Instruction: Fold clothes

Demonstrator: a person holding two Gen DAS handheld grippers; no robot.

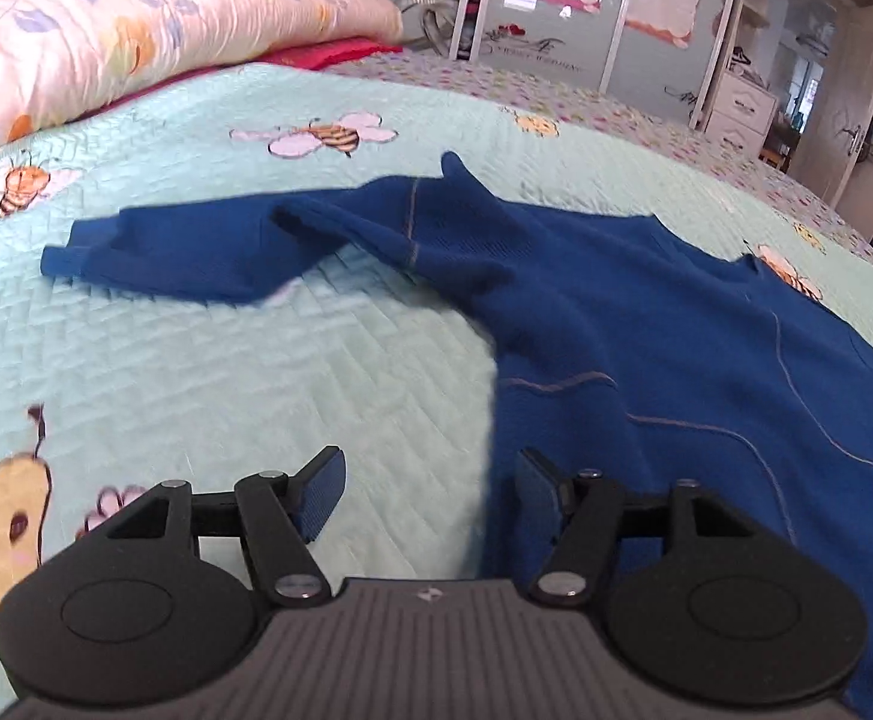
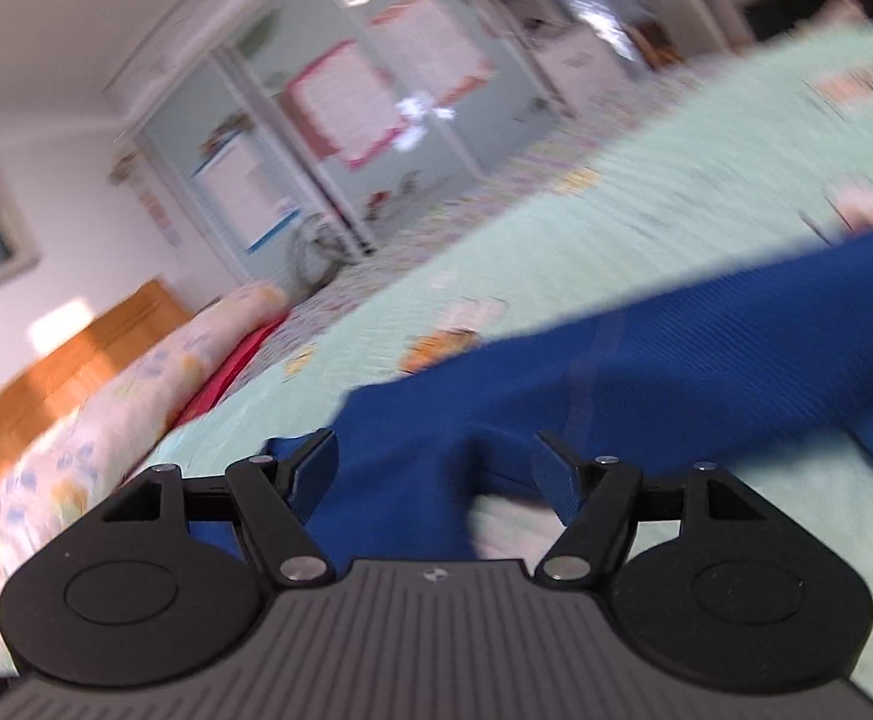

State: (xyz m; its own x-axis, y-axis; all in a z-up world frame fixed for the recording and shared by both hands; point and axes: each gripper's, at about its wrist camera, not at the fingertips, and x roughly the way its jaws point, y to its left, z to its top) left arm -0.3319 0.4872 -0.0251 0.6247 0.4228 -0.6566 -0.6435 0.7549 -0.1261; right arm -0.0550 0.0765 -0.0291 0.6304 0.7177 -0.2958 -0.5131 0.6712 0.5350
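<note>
A: Where is the garment located, and how are the jaws set?

B: The blue sweater (image 1: 646, 324) is spread on the bed (image 1: 208, 360), one sleeve (image 1: 166, 252) laid out toward the pillow (image 1: 136, 42). The jaws of the left gripper (image 1: 430, 495) and the right gripper (image 2: 436, 480) are parted; nothing is clamped.

A: What failure is possible?

B: Quilt may be pinched together with knit at the near side edge, dragging both. Open bed is available left of the sweater.

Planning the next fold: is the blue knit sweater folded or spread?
Mostly spread: the blue knit sweater lies open on the quilt, one sleeve stretched sideways, somewhat rumpled.
</note>
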